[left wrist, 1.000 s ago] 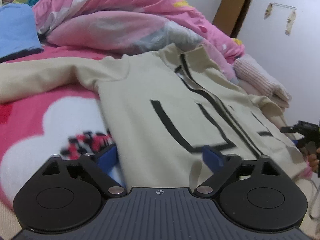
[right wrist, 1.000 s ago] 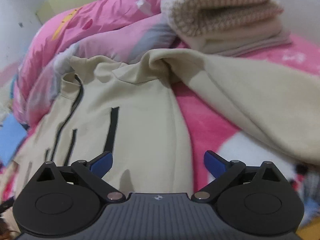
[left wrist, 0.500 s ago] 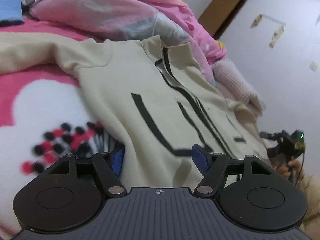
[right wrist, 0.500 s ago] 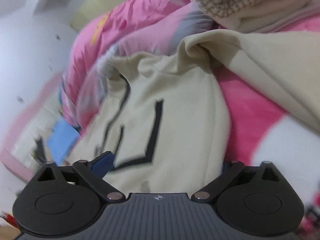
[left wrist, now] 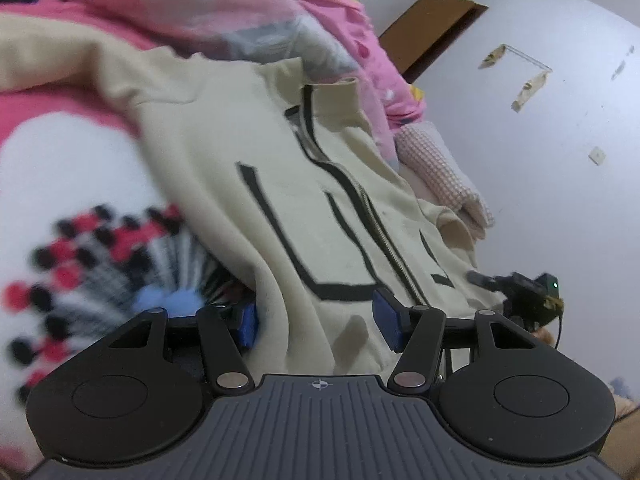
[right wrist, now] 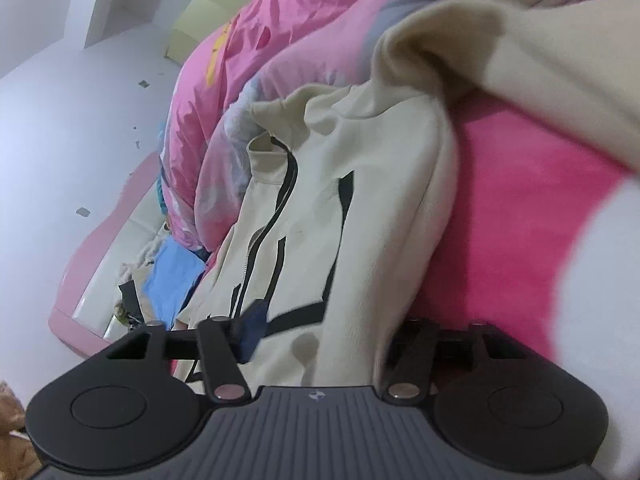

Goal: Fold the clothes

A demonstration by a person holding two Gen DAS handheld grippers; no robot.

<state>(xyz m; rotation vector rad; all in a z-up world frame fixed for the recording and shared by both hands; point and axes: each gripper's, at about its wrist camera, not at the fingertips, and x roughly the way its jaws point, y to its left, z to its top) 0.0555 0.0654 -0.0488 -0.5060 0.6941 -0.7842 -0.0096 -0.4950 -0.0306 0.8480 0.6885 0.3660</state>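
Note:
A beige zip jacket [left wrist: 280, 152] with black stripes lies spread front-up on the pink bedsheet [left wrist: 60, 152]. My left gripper [left wrist: 316, 322] straddles its hem at the near left corner. The jaws are closing, with a raised fold of cloth between the blue pads [left wrist: 246, 326] and not visibly squeezed. In the right wrist view my right gripper [right wrist: 324, 332] straddles the jacket [right wrist: 380, 184] at its near right hem. Its jaws are closing too; the left pad [right wrist: 252, 330] rests on the cloth and the other finger is hidden under the side edge. My right gripper [left wrist: 516, 292] also shows at the left wrist view's right edge.
A pink quilt [left wrist: 200, 0] is heaped behind the collar. A folded checked knit [left wrist: 436, 164] lies at the jacket's far right, and a blue cloth [right wrist: 172, 272] at its far left. The jacket's right sleeve [right wrist: 560, 80] trails across the sheet. White wall and brown door [left wrist: 432, 28] beyond.
Both grippers rolled and dipped toward the hem and their jaws narrowed. The right gripper's right finger went under the jacket's edge, and cloth now bunches up between both pairs of fingers.

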